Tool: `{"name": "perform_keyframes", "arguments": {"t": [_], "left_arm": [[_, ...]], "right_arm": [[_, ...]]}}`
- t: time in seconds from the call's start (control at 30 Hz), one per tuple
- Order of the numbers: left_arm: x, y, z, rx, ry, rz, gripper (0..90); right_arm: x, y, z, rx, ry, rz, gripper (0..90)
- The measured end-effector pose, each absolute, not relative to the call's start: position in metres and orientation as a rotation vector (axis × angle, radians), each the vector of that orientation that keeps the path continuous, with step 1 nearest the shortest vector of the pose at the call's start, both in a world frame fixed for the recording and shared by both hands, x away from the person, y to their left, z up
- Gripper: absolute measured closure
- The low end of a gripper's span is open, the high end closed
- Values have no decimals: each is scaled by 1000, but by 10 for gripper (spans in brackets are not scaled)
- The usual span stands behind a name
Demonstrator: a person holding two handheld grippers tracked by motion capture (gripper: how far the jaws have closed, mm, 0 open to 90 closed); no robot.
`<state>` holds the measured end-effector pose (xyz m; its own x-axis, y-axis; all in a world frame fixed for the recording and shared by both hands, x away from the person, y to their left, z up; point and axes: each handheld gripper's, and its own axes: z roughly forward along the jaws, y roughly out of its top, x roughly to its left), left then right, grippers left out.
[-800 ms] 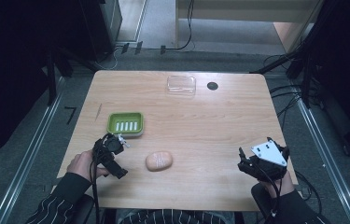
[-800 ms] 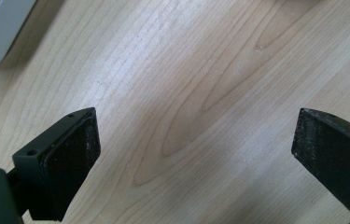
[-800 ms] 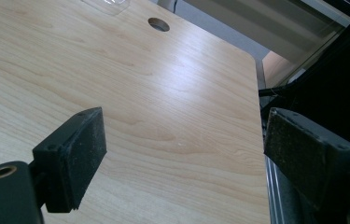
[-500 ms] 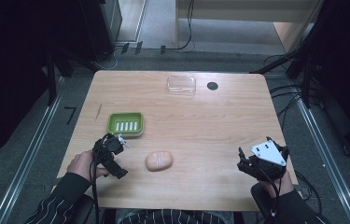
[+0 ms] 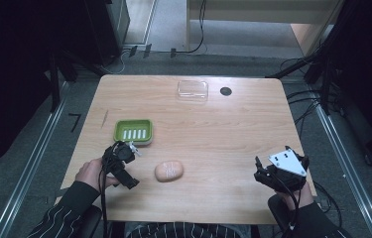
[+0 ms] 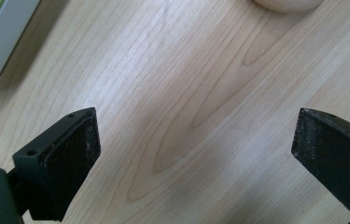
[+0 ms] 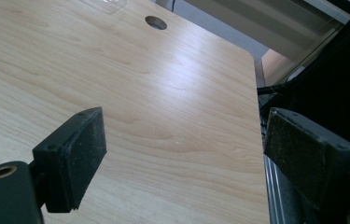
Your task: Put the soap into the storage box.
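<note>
Wide bare table [image 5: 233, 134] between a few scattered obstacles

The middle and right of the table lie bare, so a gripper could cross there freely; the green tray [image 5: 133, 132] sits left of centre, with the left gripper [image 5: 124, 166] just below it and the tan oval lump [image 5: 169, 171] close on that gripper's right, leaving a narrow lane between tray and lump; the clear lid [image 5: 192, 91] and the round hole [image 5: 225, 91] stand near the far edge; the right gripper [image 5: 273, 176] hovers at the near right corner, its fingers [image 7: 77, 154] wide apart over bare wood beside the table's edge.
</note>
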<state>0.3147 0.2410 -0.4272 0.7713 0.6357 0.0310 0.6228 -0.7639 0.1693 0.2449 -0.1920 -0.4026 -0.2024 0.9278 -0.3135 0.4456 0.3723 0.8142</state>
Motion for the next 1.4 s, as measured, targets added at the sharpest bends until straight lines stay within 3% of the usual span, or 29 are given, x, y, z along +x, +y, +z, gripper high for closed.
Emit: {"name": "perform_keyframes", "arguments": {"t": [1.4], "left_arm": [[323, 196, -416, 2832, 819, 96, 17]], "right_arm": [[242, -188, -400, 1193, 1810, 727, 138]]}}
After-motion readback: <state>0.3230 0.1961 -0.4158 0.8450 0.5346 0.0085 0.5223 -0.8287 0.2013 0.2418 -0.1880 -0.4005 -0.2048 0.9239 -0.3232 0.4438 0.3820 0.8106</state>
